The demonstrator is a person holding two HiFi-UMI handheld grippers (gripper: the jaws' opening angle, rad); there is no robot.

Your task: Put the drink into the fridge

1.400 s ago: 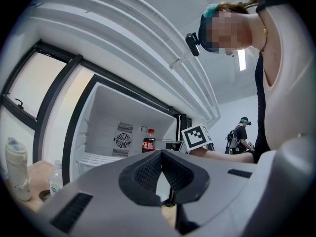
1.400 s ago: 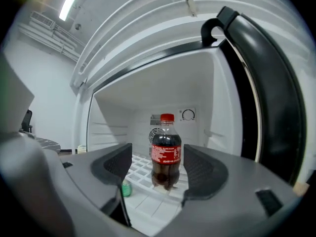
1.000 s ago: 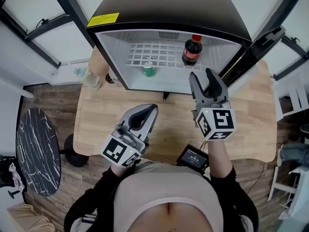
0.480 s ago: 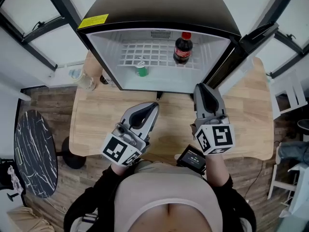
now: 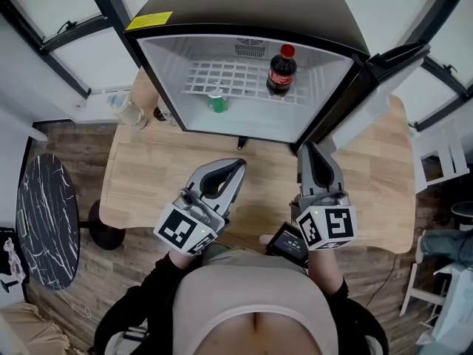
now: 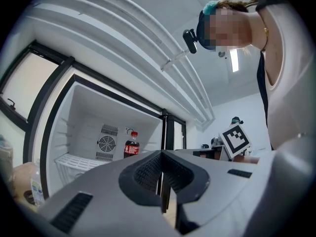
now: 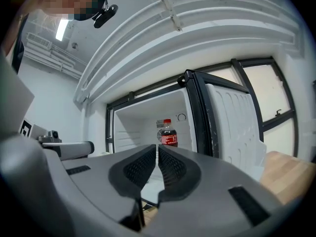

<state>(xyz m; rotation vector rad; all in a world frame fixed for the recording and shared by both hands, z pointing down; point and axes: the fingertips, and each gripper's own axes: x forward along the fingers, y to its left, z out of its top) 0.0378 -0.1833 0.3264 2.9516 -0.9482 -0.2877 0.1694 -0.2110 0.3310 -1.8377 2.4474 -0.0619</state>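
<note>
Right gripper (image 5: 312, 148) sits further back from the open fridge than 1 second ago, when its jaws stood wide apart at the front edge below the bottle. The jaws have just been closing, and the right gripper view shows them together at the tips with nothing between them. Its tips now lie over the light wooden tabletop (image 5: 159, 180), just in front of the lower right corner of the small black fridge with a white interior (image 5: 251, 6). Left gripper (image 5: 238, 163) lies over the middle of the tabletop, much where it was before and pointing toward the fridge. The left gripper view shows its jaws together and empty. Dark cola bottle with a red cap and red label (image 5: 281, 71), the drink, stands upright inside the fridge at the back right, on the white wire shelf (image 5: 229, 80), clear of both grippers. 1 green drink can (image 5: 216, 102) stands upright further forward and to the left on the fridge floor, well apart from the bottle. Black fridge door (image 5: 388, 61) hangs open to the right. Small black device with a lit screen (image 5: 287, 241) rests at the near table edge, beside the right gripper's marker cube.
</note>
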